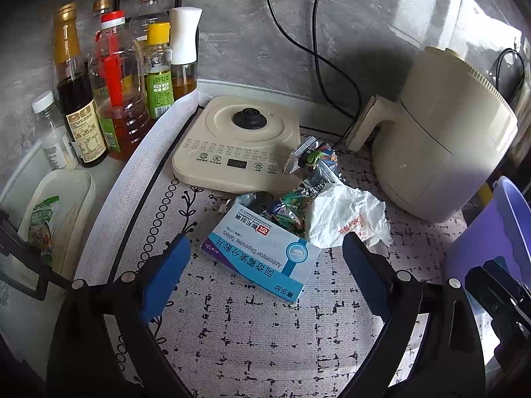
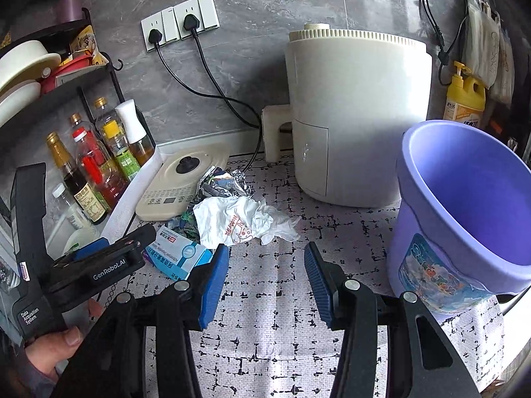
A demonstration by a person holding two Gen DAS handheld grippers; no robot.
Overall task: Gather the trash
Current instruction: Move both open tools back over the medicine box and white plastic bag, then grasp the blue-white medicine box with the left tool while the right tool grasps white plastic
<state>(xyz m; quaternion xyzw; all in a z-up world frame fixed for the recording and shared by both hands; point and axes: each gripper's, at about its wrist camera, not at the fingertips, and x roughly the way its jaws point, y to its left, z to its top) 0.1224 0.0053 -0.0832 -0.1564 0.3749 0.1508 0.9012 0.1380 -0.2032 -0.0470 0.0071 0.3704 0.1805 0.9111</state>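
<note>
A blue-and-white medicine box (image 1: 262,252) lies on the patterned mat between the open jaws of my left gripper (image 1: 265,242), which holds nothing. Behind it lie a crumpled white plastic bag (image 1: 345,215) and several foil wrappers (image 1: 308,162). In the right wrist view the box (image 2: 181,255), the bag (image 2: 239,222) and the wrappers (image 2: 222,182) lie ahead to the left. My right gripper (image 2: 267,255) is open and empty over the mat. A purple bucket (image 2: 464,212) stands empty at the right; its edge also shows in the left wrist view (image 1: 497,232).
A cream air fryer (image 2: 351,116) stands at the back, a cream kettle base (image 1: 239,139) at the left. Several oil and sauce bottles (image 1: 113,86) line the left wall. Black cords (image 2: 212,79) run to wall sockets. A yellow detergent bottle (image 2: 464,99) stands at the far right.
</note>
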